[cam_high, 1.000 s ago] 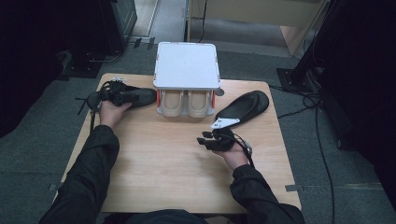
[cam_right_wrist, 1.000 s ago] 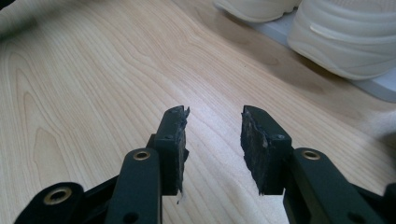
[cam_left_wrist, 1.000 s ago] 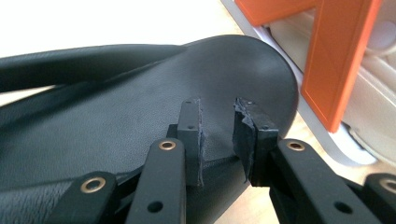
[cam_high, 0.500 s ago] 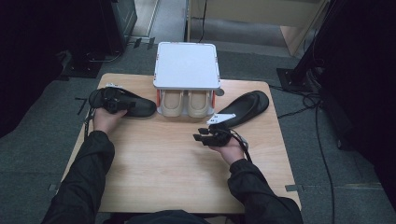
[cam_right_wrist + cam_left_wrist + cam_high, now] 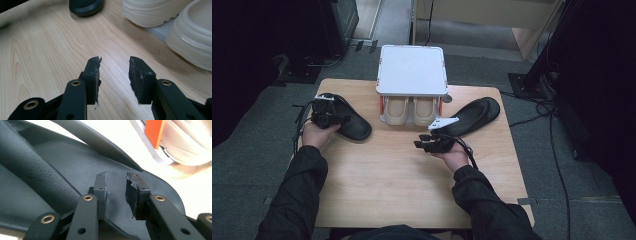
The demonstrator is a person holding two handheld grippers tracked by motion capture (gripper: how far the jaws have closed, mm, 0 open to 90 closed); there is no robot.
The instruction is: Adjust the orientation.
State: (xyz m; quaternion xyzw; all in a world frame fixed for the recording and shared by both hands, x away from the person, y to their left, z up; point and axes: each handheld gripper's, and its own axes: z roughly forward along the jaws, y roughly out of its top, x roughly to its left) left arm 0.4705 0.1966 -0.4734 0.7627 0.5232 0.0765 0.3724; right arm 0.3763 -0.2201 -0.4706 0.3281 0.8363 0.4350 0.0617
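A black slipper (image 5: 354, 129) lies on the left of the wooden table (image 5: 402, 190). My left gripper (image 5: 339, 119) hovers right over it. In the left gripper view the jaws (image 5: 116, 182) have just been opening; a gap stands between the pads above the slipper's insole (image 5: 62, 170), with its strap to the left, and nothing is pinched. A second black slipper (image 5: 474, 115) lies at the right. My right gripper (image 5: 419, 145) sits near the table's middle, pointing left, open and empty (image 5: 115, 62) above bare wood.
A white rack (image 5: 412, 70) stands at the table's far middle with a pair of cream shoes (image 5: 412, 111) under it. These shoes (image 5: 155, 12) are close ahead of the right gripper. The rack's orange post (image 5: 155, 130) rises beside the left slipper.
The left hand has brought the left slipper toward the near side and left of the rack, and its jaws have parted. The right hand has drifted left.
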